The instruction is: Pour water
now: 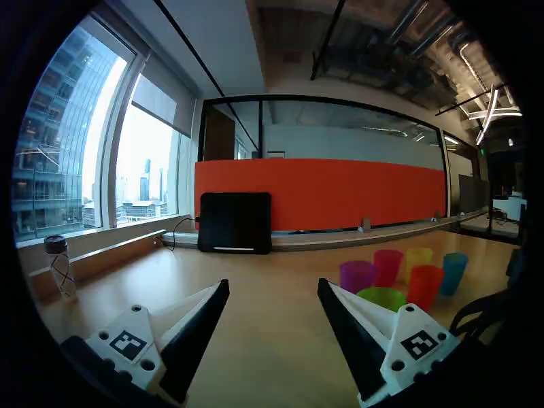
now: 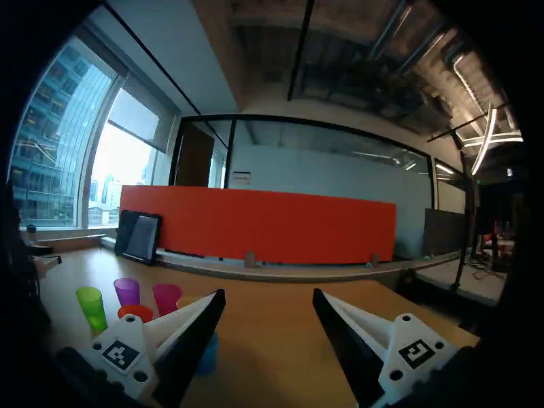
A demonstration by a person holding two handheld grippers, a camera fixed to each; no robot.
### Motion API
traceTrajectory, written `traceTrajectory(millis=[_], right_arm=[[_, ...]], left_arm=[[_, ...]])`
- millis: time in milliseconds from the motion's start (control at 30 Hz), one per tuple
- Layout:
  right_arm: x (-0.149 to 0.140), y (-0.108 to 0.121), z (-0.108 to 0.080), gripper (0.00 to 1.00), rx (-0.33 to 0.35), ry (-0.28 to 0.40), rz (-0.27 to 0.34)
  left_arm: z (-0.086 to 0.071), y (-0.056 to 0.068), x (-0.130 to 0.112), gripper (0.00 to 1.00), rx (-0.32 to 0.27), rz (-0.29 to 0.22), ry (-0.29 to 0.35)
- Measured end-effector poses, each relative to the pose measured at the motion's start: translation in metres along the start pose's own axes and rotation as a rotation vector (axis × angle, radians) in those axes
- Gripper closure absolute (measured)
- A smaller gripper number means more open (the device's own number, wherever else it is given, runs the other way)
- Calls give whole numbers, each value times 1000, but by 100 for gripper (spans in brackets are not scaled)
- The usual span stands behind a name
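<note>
A clear water bottle point(image 1: 60, 267) with a dark cap stands at the far left of the wooden table point(image 1: 272, 326), near the window ledge. Several coloured plastic cups cluster at the right: purple point(image 1: 356, 275), pink point(image 1: 387, 266), yellow point(image 1: 418, 259), orange point(image 1: 425, 285), blue point(image 1: 453, 273) and green point(image 1: 381, 298). My left gripper point(image 1: 273, 292) is open above the table, nothing between its fingers. In the right gripper view the green cup point(image 2: 91, 307), purple cup point(image 2: 127, 291) and pink cup point(image 2: 166, 298) stand at lower left. My right gripper point(image 2: 268, 302) is open and holds nothing.
A black tablet-like panel point(image 1: 234, 222) leans against a long orange partition point(image 1: 326, 192) at the table's back edge, a cable beside it. Large windows point(image 1: 68, 163) run along the left. More desks point(image 2: 462, 279) stand to the right.
</note>
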State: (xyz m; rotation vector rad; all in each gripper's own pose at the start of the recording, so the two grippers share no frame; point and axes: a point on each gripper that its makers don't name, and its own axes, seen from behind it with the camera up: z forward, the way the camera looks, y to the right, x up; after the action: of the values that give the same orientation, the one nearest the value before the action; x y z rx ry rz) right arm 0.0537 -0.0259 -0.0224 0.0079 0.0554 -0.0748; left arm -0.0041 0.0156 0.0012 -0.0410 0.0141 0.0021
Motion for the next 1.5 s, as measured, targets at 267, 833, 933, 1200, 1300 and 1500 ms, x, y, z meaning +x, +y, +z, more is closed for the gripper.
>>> traceTrajectory(millis=[267,833,933,1200,1300,1500], right_arm=[[3,7,1,0,-14,19,-10],[-17,20,13,0,-26,16,-16],[-19,16,14,1,-10,23,-5],[-27,11,19,1,9,27,28],[-34,12,20,0,7,19,41],[-53,18,21,0,-12,-22,62]], left_arm=[[0,0,0,3,0,0,-1],[0,-1,0,3,0,1,-1],[0,-1,0,3,0,0,-1],[0,-2,0,3,0,1,-1],[-1,-2,0,3,0,0,-1],[0,-2,-1,3,0,1,-1]])
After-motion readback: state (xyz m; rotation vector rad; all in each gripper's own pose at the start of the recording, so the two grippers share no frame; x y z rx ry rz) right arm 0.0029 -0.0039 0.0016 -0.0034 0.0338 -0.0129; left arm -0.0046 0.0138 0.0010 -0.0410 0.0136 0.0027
